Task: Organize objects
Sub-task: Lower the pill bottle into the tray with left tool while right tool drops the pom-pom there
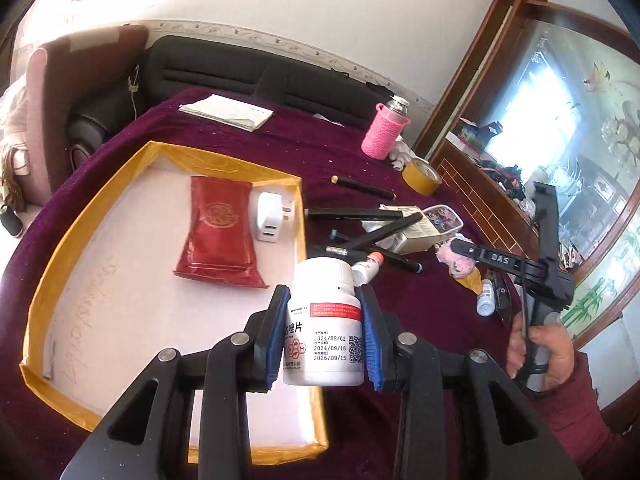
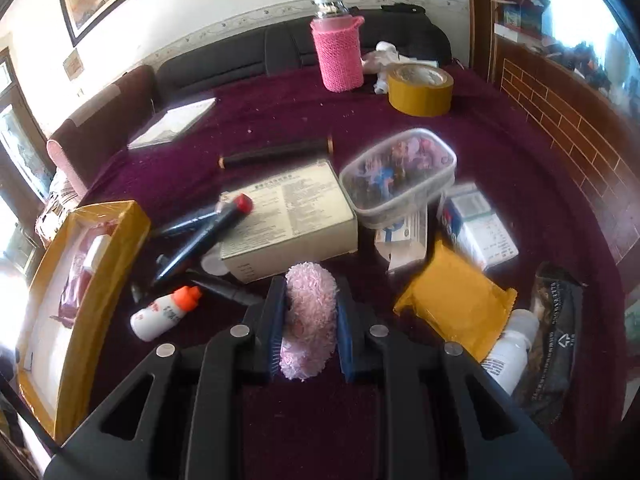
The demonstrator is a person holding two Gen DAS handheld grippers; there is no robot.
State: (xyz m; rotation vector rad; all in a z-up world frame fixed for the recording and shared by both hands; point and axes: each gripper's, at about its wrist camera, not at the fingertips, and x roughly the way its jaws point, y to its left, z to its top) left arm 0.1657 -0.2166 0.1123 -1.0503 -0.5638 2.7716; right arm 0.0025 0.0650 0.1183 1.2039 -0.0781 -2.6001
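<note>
Gripping the white pill bottle [image 1: 323,320] across its labelled body, the left gripper [image 1: 324,332] holds it upright and lifted, over the near right edge of the yellow-rimmed tray [image 1: 48,264] where a red pouch [image 1: 218,232] and a white charger plug [image 1: 269,216] already lie. It looks like rigid, smooth plastic, probably light, so the blue pads [image 1: 370,336] can squeeze firmly without crushing it; the glossy label may slide, and taking hold at mid-body below the cap, as now, seems the safest place. The right gripper [image 2: 310,320] is closed on a pink fluffy item [image 2: 308,320], low over the purple tablecloth [image 2: 500,128] just in front of a cardboard box [image 2: 288,216]. That one looks soft and very light: it will compress and could slip free or snag, so a deep bite through its middle should serve better than pinching the fringe
</note>
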